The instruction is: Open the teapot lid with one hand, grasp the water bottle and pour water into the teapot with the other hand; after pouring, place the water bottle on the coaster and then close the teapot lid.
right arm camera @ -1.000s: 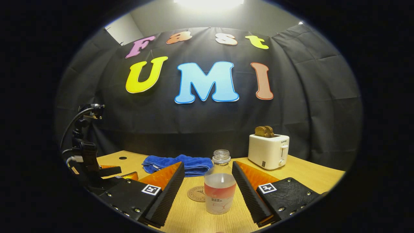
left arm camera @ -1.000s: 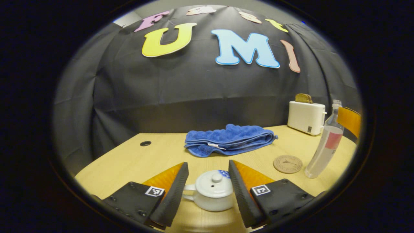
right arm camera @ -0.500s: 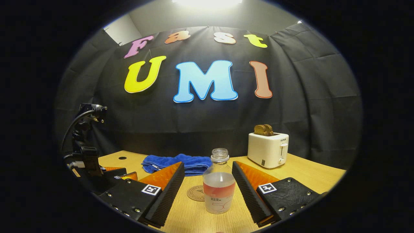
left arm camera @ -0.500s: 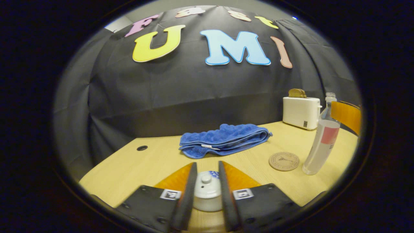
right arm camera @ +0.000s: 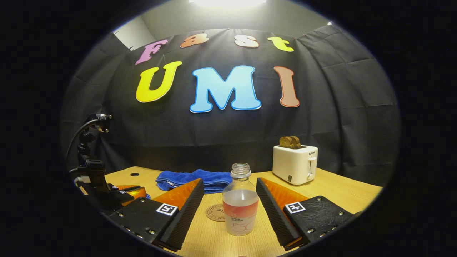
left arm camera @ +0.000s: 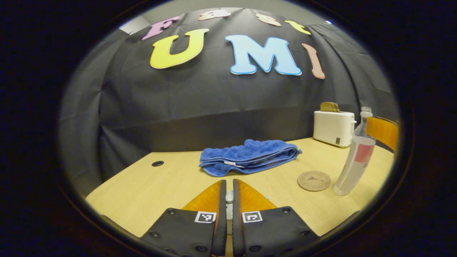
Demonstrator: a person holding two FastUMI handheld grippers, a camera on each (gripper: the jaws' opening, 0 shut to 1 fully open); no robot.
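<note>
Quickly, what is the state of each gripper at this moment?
Left gripper: closed on the teapot lid knob.
Right gripper: open, jaws on either side of the water bottle, not touching.

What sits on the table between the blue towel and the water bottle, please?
The round coaster lies between the blue towel and the water bottle, seen in the left gripper view.

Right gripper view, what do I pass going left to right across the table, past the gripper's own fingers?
Other gripper → blue towel → coaster → water bottle → toaster.
</note>
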